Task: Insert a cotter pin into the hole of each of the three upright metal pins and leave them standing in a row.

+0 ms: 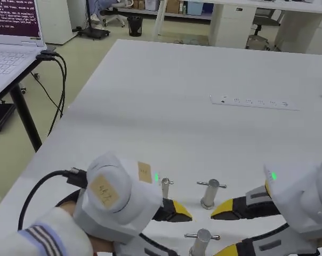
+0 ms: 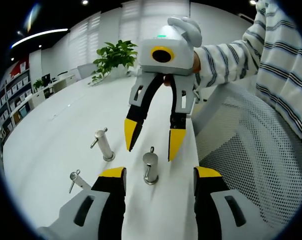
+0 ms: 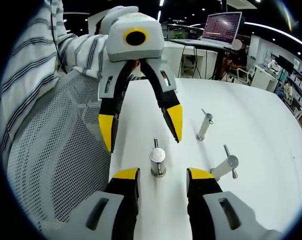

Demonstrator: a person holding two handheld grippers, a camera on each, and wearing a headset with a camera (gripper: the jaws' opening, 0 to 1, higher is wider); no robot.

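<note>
1. The left gripper (image 2: pixel 158 175) is gaping wide and gripping nothing; the nearest metal pin (image 2: pixel 150 167) is standing upright just ahead, between its yellow tips.
2. The right gripper (image 3: pixel 163 175) is facing it, jaws likewise spread wide and empty, with that same pin standing between them.
3. The second pin (image 1: pixel 210 193) and third pin (image 1: pixel 165 188) are standing side by side farther out on the white workbench (image 1: pixel 203 80), clear of both grippers.
4. A cotter pin (image 1: pixel 192 236) is sitting crosswise through the nearest pin's top; the other two are each carrying one too.
5. The three are forming a triangle, not a straight row.
</note>
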